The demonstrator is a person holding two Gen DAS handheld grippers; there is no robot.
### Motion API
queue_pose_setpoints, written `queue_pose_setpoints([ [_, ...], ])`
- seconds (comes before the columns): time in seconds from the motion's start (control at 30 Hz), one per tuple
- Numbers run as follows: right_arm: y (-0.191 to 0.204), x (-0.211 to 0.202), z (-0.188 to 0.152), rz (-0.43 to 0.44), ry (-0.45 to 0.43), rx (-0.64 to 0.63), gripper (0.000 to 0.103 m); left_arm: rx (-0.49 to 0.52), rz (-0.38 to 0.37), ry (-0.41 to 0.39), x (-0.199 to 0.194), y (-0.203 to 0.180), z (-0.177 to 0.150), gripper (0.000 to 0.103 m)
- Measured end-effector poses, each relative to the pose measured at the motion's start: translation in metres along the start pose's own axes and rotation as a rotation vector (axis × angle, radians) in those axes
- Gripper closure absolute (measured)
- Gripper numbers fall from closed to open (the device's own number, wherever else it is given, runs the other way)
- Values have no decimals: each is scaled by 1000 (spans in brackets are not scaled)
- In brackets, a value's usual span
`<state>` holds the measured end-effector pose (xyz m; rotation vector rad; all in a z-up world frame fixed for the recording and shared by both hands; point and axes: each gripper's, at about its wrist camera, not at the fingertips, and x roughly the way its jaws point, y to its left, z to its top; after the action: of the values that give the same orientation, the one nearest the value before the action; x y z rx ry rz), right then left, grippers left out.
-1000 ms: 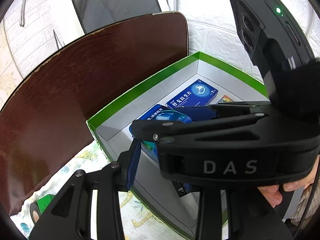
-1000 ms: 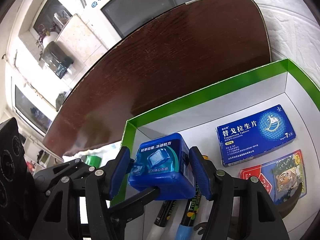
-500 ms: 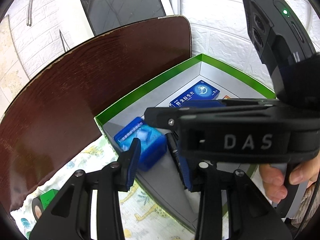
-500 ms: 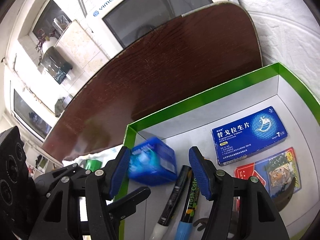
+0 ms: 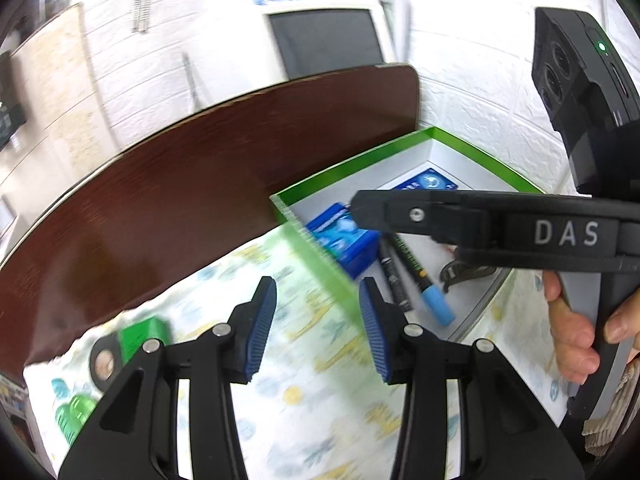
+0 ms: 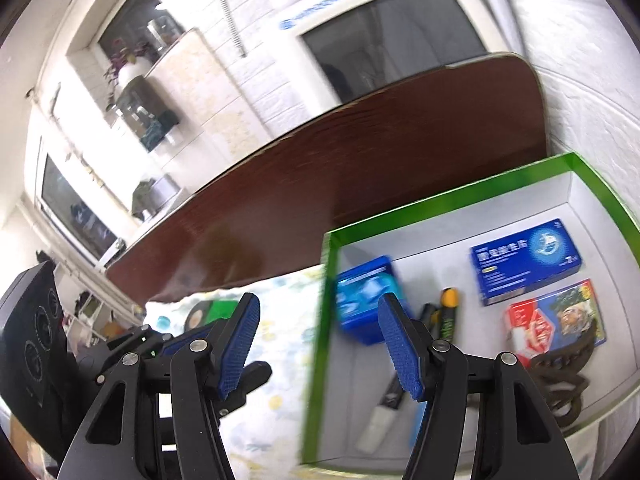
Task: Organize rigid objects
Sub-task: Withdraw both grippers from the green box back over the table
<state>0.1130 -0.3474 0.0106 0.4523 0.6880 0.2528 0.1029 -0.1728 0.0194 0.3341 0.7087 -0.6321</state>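
Note:
A blue mint box [image 6: 366, 296] lies in the left corner of the green-rimmed box [image 6: 440, 200], free of any pads. My right gripper [image 6: 320, 340] is open with nothing between its fingers, held above the box's left rim. My left gripper [image 5: 318, 324] hovers over the patterned cloth [image 5: 304, 400] just outside the green rim [image 5: 320, 268]. Its jaws are opening and hold nothing. In the left wrist view the mint box [image 5: 344, 236] sits partly behind the right tool's black housing [image 5: 560, 232], which a hand [image 5: 572, 336] holds.
Inside the box lie a blue medicine carton [image 6: 524, 264], a red and blue card pack [image 6: 556, 320], two markers [image 6: 444, 320] and a dark clip [image 6: 560, 372]. A black tape roll [image 5: 104, 360] and a green item [image 5: 144, 336] rest on the cloth. A dark wooden board [image 5: 180, 208] stands behind.
The right gripper let go of the blue mint box, which now lies in the box's corner. Both grippers drew back and left, away from the box. The left jaws widened.

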Motion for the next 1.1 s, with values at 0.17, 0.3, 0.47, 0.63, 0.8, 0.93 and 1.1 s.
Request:
queue_pose_setpoints([
  [0.17,38,4,-12,22,23,-55,39,-52,58,-17,-30,31,-26,60],
  [0.3,65,12,-25,34,56,-94,39,-113,118,-19,-53,64,-51,59],
  [0.47,105,25,-45,46,105,-154,39,-195,190,-15,-82,110,-87,58],
  [0.63,147,37,-67,51,134,-218,39,-249,264,2,-101,159,-114,56],
  [0.8,188,57,-93,73,186,-267,39,-299,316,10,-112,205,-136,54],
  [0.93,222,73,-114,57,215,-338,39,-352,358,13,-114,243,-150,48],
  [1.1,252,95,-132,36,252,-398,39,-407,365,31,-103,283,-162,46],
])
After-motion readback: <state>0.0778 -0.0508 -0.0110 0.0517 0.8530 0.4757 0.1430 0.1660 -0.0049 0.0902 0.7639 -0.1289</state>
